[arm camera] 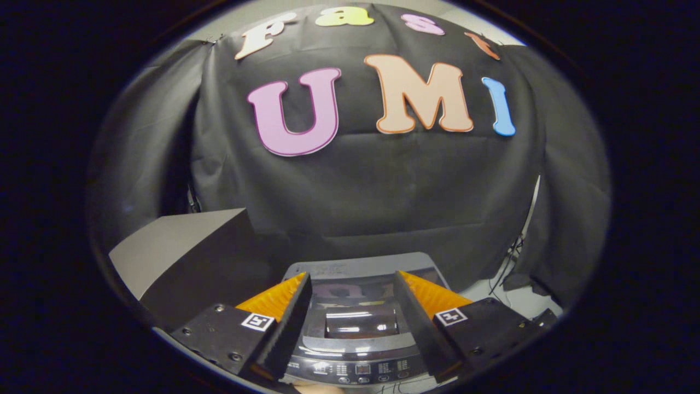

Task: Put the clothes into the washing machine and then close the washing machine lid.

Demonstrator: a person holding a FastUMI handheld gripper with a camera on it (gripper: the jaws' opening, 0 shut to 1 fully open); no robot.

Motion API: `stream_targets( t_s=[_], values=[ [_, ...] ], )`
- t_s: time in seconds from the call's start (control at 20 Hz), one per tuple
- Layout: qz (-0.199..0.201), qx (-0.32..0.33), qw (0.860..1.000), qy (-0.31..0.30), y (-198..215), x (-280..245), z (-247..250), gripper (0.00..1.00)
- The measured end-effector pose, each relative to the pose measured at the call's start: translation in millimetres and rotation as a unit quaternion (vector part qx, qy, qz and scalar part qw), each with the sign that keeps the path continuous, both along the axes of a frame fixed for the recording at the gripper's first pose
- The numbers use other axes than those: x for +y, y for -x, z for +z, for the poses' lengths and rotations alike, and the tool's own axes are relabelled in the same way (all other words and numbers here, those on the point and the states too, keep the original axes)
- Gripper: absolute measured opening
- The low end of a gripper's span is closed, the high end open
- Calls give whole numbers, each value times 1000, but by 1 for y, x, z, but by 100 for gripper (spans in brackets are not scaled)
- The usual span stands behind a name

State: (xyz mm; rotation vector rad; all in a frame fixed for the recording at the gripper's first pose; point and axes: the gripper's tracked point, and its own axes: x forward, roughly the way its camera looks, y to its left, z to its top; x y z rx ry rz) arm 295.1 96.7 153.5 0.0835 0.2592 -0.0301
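The gripper (353, 282) hangs released over the washing machine (355, 323) (glossy lid (358, 317) down, contents hidden).

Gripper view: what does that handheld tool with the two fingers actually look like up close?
The gripper has two wedge-shaped fingers, spread apart above the washing machine. Each is bolted to a flat black block with visible screw heads, and each block bears a small square black-and-white marker, like a tiny barcode tag.

Claw (353, 284) held level, fingers (290, 323) spread wide, gripping nothing
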Motion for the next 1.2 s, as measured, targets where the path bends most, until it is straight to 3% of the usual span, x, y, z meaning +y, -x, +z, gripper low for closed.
stream_targets(
  t_s=[0.65, 1.2],
  values=[
    [29, -190, 981, 20, 96, -49, 49, 91],
    [29, -203, 978, 32, 193, -91, -34, 92]
  ],
)
